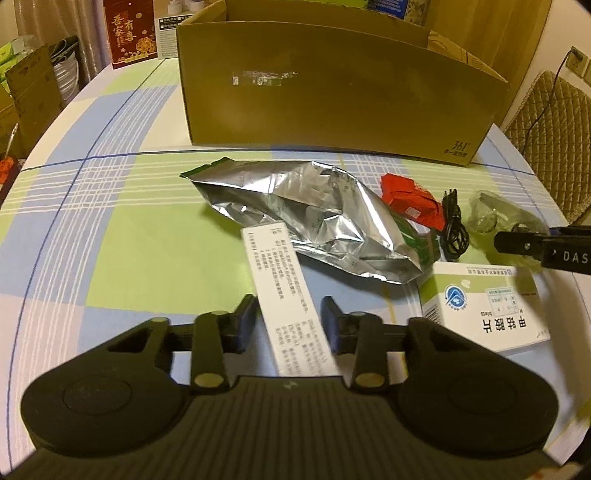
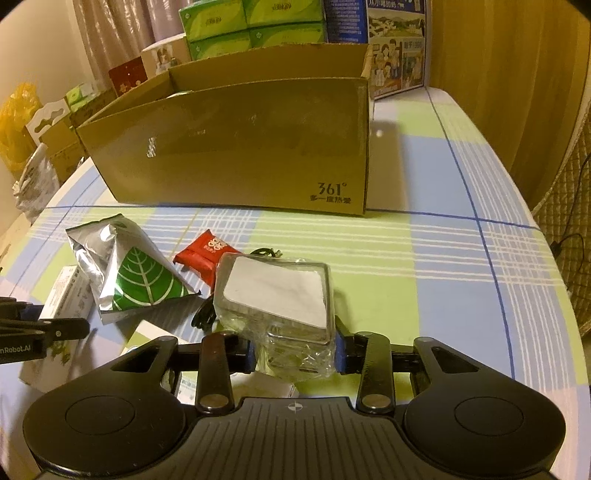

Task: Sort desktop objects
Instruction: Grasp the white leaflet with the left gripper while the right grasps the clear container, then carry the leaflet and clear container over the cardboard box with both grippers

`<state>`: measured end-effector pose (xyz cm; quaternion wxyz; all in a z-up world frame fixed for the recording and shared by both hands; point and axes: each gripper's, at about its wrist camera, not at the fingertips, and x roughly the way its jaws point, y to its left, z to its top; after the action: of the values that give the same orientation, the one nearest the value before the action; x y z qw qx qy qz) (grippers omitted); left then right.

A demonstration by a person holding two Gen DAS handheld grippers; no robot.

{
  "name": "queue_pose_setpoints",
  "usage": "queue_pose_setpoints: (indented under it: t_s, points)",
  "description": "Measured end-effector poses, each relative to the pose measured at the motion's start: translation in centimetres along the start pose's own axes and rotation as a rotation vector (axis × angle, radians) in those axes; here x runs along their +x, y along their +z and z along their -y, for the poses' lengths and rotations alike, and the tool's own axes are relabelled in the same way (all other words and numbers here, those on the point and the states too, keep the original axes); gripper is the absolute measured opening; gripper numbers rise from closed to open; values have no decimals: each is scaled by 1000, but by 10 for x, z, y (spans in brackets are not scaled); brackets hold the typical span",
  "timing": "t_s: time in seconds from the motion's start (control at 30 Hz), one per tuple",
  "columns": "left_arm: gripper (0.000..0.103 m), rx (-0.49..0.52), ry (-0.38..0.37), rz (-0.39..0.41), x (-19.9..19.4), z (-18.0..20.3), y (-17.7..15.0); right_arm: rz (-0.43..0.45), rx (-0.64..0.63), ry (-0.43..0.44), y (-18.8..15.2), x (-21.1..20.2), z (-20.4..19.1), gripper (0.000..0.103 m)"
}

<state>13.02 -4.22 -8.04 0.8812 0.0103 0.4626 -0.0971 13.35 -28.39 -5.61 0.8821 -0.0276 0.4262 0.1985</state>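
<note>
My left gripper (image 1: 290,325) is shut on a slim white printed box (image 1: 284,291), which sticks out forward between the pads over the checked tablecloth. In the right wrist view my right gripper (image 2: 295,350) is shut on a clear plastic case with a white card inside (image 2: 277,295), wrapped in crinkled film. A large open cardboard box (image 1: 332,92) (image 2: 236,147) stands on the table behind both grippers. The left wrist view shows one of the right gripper's fingers (image 1: 524,243) at the right edge, beside the clear case (image 1: 487,214).
A crumpled silver foil bag (image 1: 314,214) (image 2: 125,273) with a green leaf print lies mid-table. Next to it are a red packet (image 1: 410,201) (image 2: 207,251), a coiled black cable (image 1: 454,229) and a green-and-white medicine box (image 1: 484,306). Cartons and tissue packs (image 2: 251,26) crowd behind the cardboard box.
</note>
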Motion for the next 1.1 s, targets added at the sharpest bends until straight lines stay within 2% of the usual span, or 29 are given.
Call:
queue_pose_setpoints:
  t_s: [0.1, 0.33, 0.7, 0.9, 1.1]
  points:
    - [21, -5, 2, -2, -1, -2, -1, 12, -4, -6, 0, -2, -1, 34]
    - [21, 1, 17, -16, -7, -3, -5, 31, -8, -14, -1, -6, -2, 33]
    - [21, 8, 11, 9, -30, 4, -7, 83, 15, -17, -9, -30, -5, 33]
    - [21, 20, 4, 21, -44, 10, -7, 122, 14, -5, -16, -47, -16, 33]
    - [21, 27, 1, 39, -60, 14, -6, 121, 16, 7, -25, -67, -33, 33]
